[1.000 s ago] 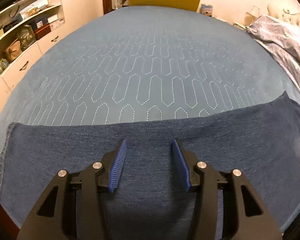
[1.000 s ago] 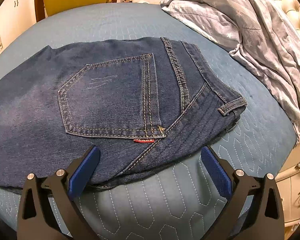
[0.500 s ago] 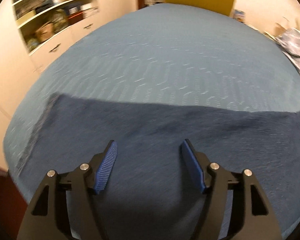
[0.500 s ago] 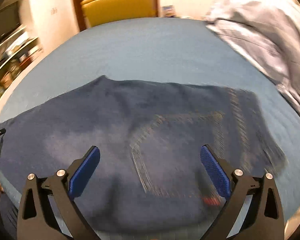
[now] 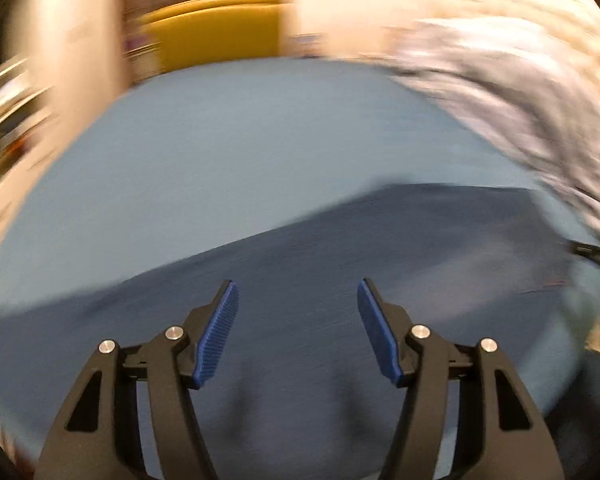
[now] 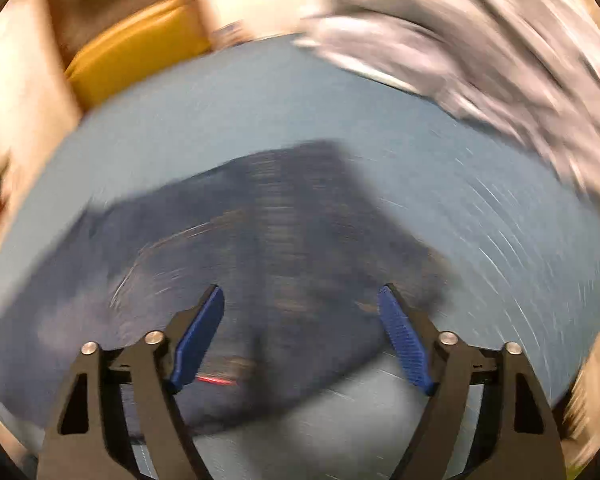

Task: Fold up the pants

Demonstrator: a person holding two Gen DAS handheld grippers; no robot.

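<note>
Blurred views. Jeans flat on blue quilted bedspread, likely ready for folding. Left gripper apart, empty; right gripper apart, empty, jaws just closing.

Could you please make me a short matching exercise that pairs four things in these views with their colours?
Things:
1. pants
2. bedspread
3. chair
4. crumpled duvet

Colours:
A. mustard yellow
B. pale grey
C. dark denim blue
D. light blue

Pairs: 1-C, 2-D, 3-A, 4-B
</note>
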